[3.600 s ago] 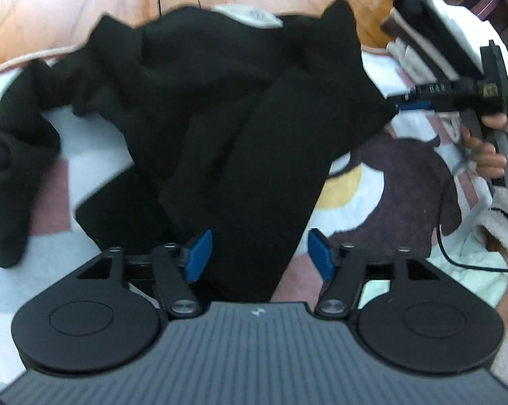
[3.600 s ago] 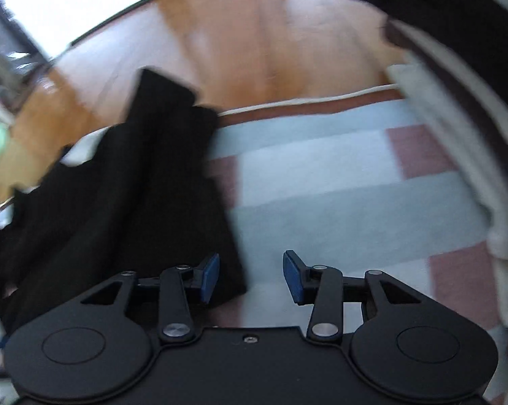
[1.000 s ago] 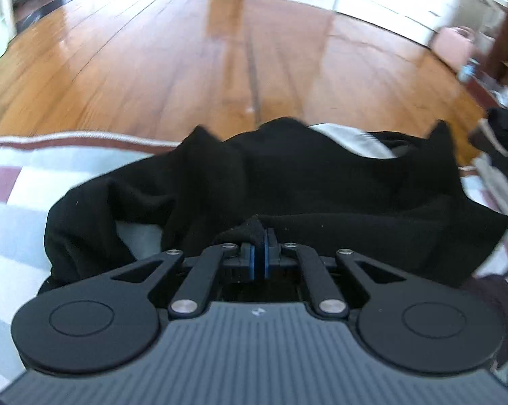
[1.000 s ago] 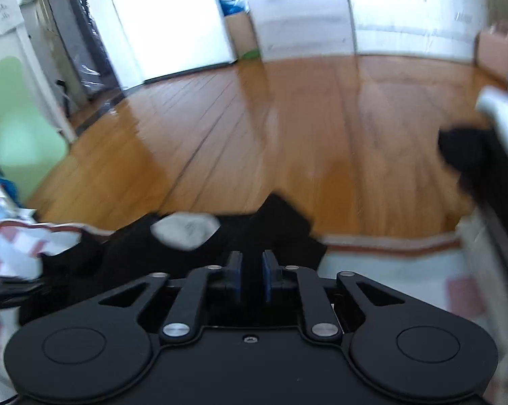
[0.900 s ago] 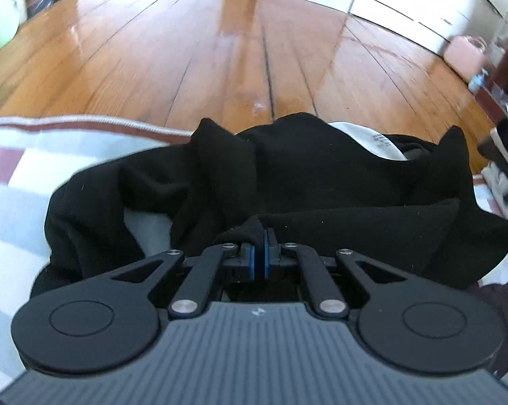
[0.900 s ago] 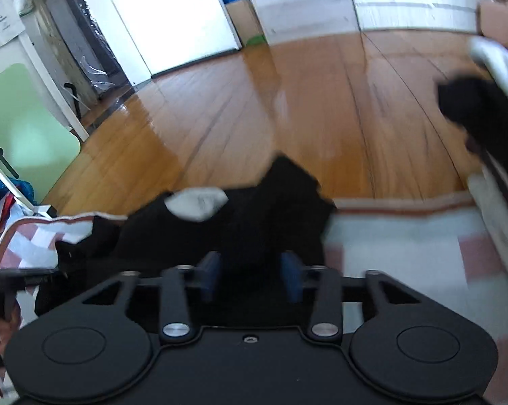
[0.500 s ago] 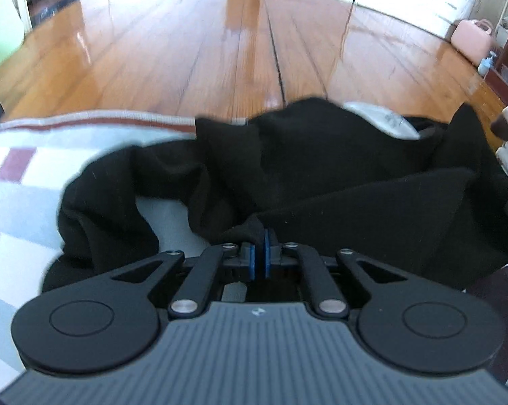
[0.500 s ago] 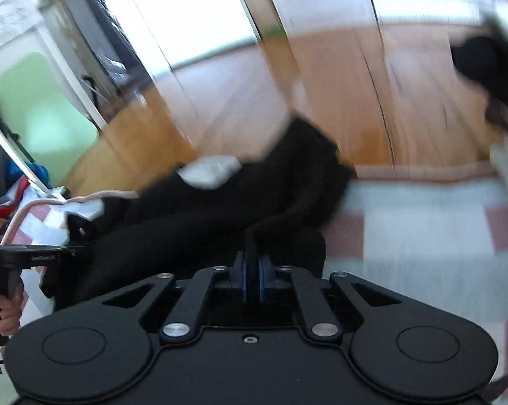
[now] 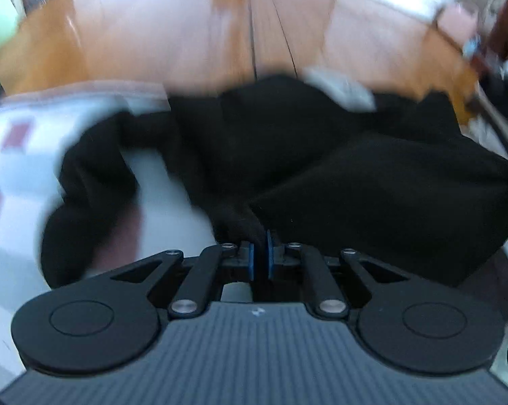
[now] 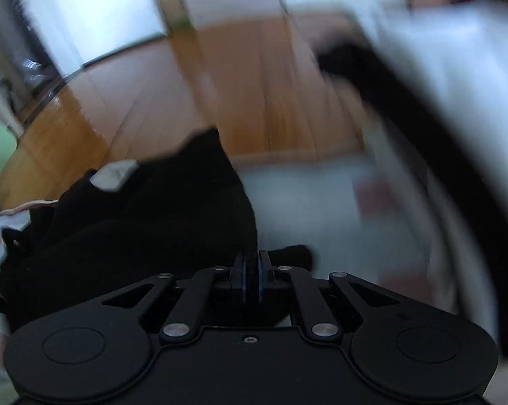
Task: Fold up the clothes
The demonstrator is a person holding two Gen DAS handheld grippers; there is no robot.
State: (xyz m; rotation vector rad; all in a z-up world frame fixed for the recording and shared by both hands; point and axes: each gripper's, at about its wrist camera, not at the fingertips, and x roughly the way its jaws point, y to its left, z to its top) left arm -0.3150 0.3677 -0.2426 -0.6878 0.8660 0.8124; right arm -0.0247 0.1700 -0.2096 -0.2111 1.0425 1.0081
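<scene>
A black garment (image 9: pixel 321 175) lies crumpled on a checked blanket (image 9: pixel 14 168), its white neck label (image 9: pixel 341 91) at the far edge. My left gripper (image 9: pixel 260 260) is shut on a fold of this cloth near its front edge; black fabric bunches up between the blue pads. In the right wrist view the same garment (image 10: pixel 146 222) spreads to the left, label (image 10: pixel 113 172) showing. My right gripper (image 10: pixel 250 270) is shut on the garment's right-hand edge, and a small flap sticks out to the right of the pads. Both views are blurred by motion.
A stack of folded white and black clothes (image 10: pixel 456 101) stands close on the right in the right wrist view. Wooden floor (image 9: pixel 186 33) lies beyond the blanket's far edge. Bare blanket (image 10: pixel 304 209) shows between garment and stack.
The right gripper's jaws closed on the garment's edge. Both grippers have shifted with the cloth in them, and the views have tipped downward and blurred.
</scene>
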